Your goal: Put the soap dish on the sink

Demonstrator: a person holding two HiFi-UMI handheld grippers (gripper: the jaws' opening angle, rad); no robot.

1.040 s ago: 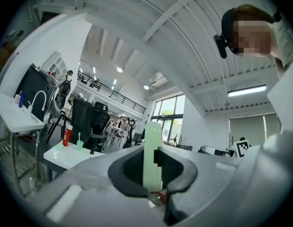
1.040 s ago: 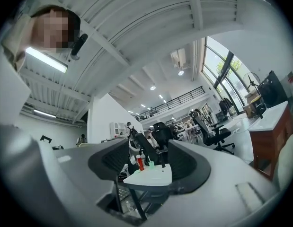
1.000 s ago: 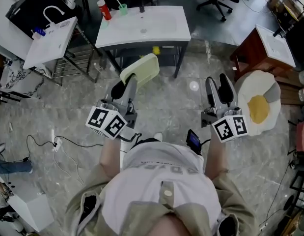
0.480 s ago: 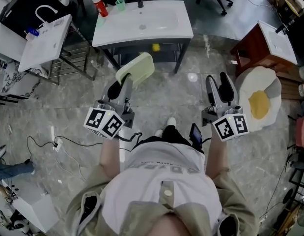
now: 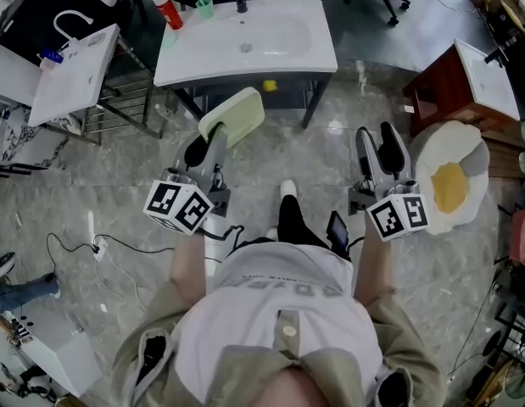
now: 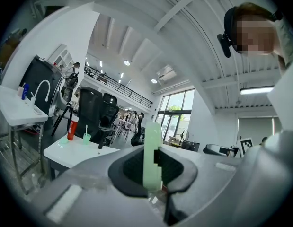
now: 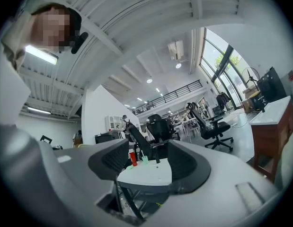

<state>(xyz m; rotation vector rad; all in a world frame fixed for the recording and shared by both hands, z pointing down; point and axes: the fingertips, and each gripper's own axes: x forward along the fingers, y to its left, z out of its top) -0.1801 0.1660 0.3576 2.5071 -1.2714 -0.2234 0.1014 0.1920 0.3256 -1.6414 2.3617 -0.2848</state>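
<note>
The soap dish [image 5: 235, 115] is pale yellow-green. The far sink [image 5: 313, 53] is white, with a red bottle [image 5: 167, 10] and a mint-green cup [image 5: 204, 8] at its left. The left gripper [image 5: 213, 136] and right gripper [image 5: 375, 138] are grey with black pads, and their cubes carry black-and-white squares. The fried-egg cushion [image 5: 449, 185] at right is white with a yellow centre. The floor [image 5: 92, 185] is veined grey.

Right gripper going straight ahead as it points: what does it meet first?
Likely the sink: the right gripper frames it between open jaws; nothing nearer shows, but depth is unclear.
</note>
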